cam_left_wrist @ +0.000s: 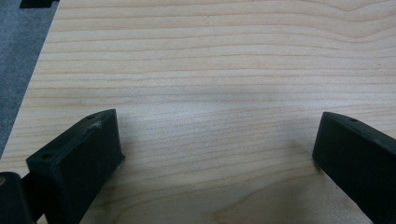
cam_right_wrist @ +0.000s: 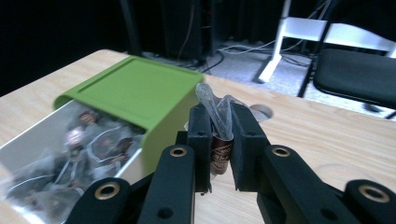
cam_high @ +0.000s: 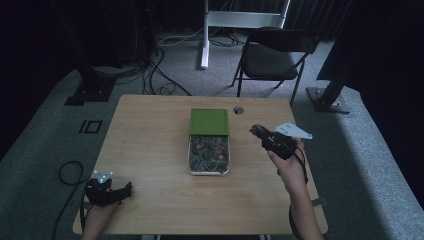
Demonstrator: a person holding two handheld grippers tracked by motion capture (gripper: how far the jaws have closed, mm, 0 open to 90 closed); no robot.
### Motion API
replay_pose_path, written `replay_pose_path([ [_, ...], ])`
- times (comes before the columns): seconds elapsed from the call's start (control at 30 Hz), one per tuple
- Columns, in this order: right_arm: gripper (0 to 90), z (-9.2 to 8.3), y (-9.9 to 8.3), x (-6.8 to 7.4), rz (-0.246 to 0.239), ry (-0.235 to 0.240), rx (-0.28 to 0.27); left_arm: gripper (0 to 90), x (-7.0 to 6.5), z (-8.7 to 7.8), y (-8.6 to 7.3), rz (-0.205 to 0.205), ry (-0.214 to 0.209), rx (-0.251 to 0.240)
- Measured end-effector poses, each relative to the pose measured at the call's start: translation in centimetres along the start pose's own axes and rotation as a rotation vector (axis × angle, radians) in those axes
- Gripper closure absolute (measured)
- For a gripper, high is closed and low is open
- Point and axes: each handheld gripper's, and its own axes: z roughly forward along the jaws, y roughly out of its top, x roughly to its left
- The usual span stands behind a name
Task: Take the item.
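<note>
Tabletop (cam_left_wrist: 210, 70) was pale matt wood grain. Box lid (cam_right_wrist: 135, 91), matt green plastic. Sachet (cam_right_wrist: 218, 116), glossy clear film. Right claw (cam_right_wrist: 219, 149), matt black plastic.

the packets (cam_right_wrist: 88, 149) in the clear tray (cam_right_wrist: 28, 140) blur together, their print unreadable. the green lid (cam_right_wrist: 135, 88) hides the tray's far half. the tongs (cam_right_wrist: 219, 140) cover the sachet's (cam_right_wrist: 217, 112) lower part.

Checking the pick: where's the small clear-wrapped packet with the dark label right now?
Clamped in the right gripper, the small clear-wrapped packet is in the air right of the green-lidded clear box, seen in the right gripper view.
</note>
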Motion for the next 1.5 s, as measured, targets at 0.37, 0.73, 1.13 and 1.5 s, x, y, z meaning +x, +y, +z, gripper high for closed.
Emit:
replay_pose_path([
  [0.37, 80.2, -1.4, -0.4, -3.1, -0.001, -0.088, -0.001, 1.6, 0.0, 0.0, 0.0, 0.0, 0.0, 0.0],
  [0.73, 80.2, -2.3, -0.5, -5.4, 0.018, -0.151, -0.013, 1.6, 0.0, 0.0, 0.0, 0.0, 0.0, 0.0],
  [1.13, 80.1, -1.7, -1.0, -6.9, 0.042, -0.171, -0.028, 1.6, 0.0, 0.0, 0.0, 0.0, 0.0, 0.0],
  [1.5, 80.1, -0.7, -1.5, -7.7, 0.056, -0.198, -0.007, 1.6, 0.0, 0.0, 0.0, 0.0, 0.0, 0.0],
])
